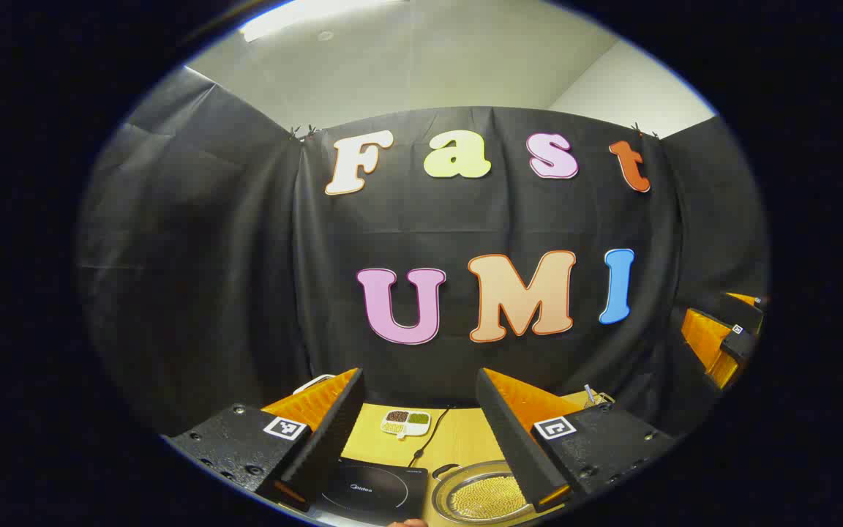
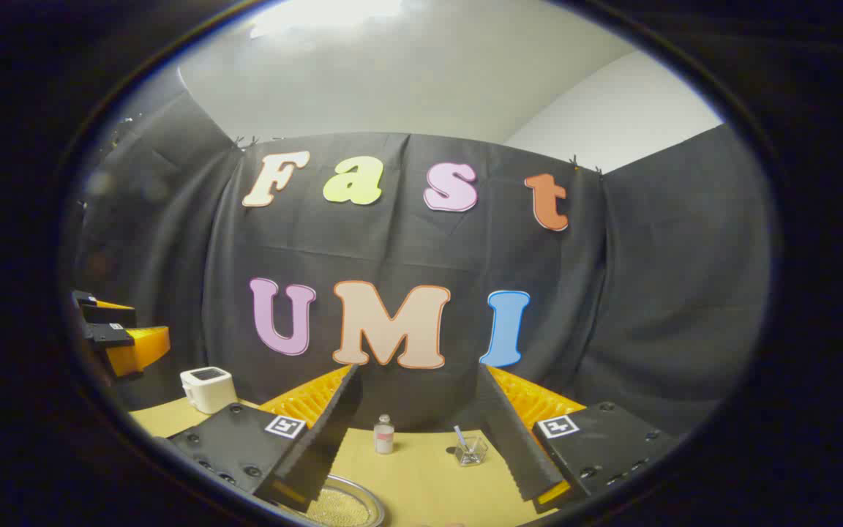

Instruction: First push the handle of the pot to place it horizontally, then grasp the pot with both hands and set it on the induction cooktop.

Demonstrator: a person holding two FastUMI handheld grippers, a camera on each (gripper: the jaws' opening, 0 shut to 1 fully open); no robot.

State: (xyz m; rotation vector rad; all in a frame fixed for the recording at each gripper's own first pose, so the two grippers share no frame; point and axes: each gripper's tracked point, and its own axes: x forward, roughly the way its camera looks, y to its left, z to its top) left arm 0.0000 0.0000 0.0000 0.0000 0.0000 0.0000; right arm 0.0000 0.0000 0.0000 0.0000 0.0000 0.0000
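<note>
A round metal pot (image 1: 476, 498) holding yellow grains sits on the wooden table (image 1: 458, 443), low in the left gripper view. The black induction cooktop (image 1: 374, 494) lies just left of it, with a cable running back toward the wall. My left gripper (image 1: 419, 380) hangs open above both, its fingers empty. The right gripper (image 1: 721, 337) shows at that view's right edge. In the right gripper view the pot (image 2: 341, 506) peeks in beside the left finger. My right gripper (image 2: 418, 373) is open and holds nothing. The left gripper (image 2: 118, 333) shows at the far left.
A small white dish of beans (image 1: 405, 422) lies behind the cooktop. A white appliance (image 2: 208, 388) stands at the back left of the table. Near the wall stand a little bottle (image 2: 384, 435) and a glass cup (image 2: 470, 448) with a stick in it.
</note>
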